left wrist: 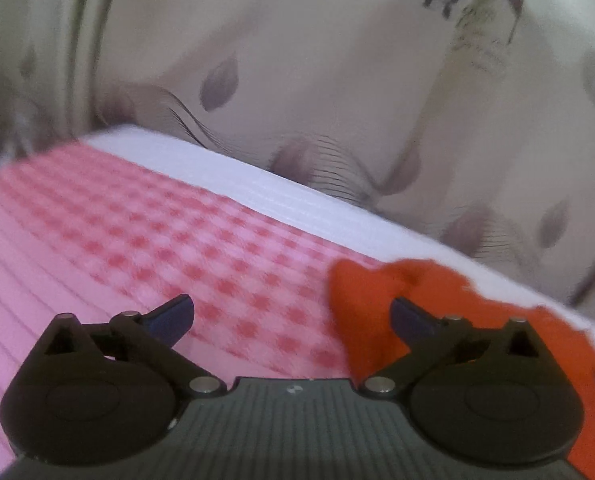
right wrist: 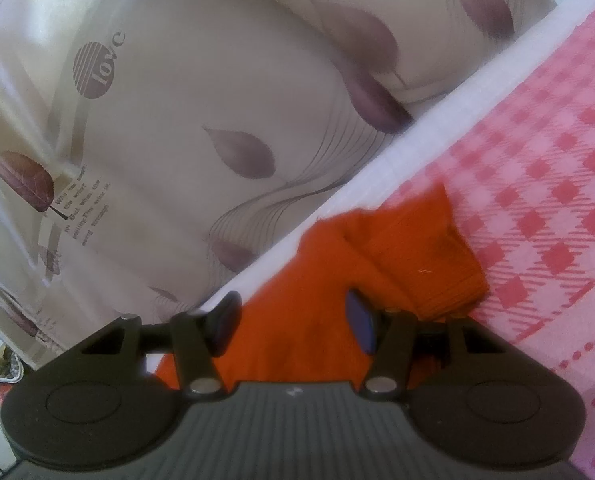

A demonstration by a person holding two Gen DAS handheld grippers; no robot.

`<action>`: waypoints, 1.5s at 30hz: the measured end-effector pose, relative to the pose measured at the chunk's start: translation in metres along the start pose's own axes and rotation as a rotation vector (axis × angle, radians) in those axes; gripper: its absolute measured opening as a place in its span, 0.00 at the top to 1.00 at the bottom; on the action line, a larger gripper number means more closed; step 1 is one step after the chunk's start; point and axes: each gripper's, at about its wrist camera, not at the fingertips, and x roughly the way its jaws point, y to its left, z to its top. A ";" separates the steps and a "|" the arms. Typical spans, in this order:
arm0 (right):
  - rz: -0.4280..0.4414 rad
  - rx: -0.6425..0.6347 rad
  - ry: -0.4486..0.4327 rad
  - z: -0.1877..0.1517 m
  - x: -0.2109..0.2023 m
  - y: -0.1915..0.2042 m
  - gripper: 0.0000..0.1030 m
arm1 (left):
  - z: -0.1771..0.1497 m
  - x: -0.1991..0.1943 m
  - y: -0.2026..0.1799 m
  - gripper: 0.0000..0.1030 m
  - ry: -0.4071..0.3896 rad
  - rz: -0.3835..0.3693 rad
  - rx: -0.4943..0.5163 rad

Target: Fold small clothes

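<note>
An orange garment (left wrist: 369, 312) lies bunched on the pink checked cloth (left wrist: 137, 232) near its white far edge. In the left wrist view it sits at the right, under the right finger. My left gripper (left wrist: 293, 316) is open and empty, its jaws wide apart above the cloth. In the right wrist view the orange garment (right wrist: 397, 252) lies directly ahead with a folded flap on top. My right gripper (right wrist: 293, 320) is open, its fingers either side of the garment's near part, holding nothing.
A white border (left wrist: 297, 192) edges the cloth. Beyond it hangs a beige curtain with purple leaves and printed words (right wrist: 177, 140). The pink checked cloth (right wrist: 537, 180) stretches right of the garment.
</note>
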 end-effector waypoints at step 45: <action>-0.410 -0.699 0.133 -0.054 0.052 0.094 0.00 | -0.012 0.024 -0.012 0.00 0.113 -0.143 0.131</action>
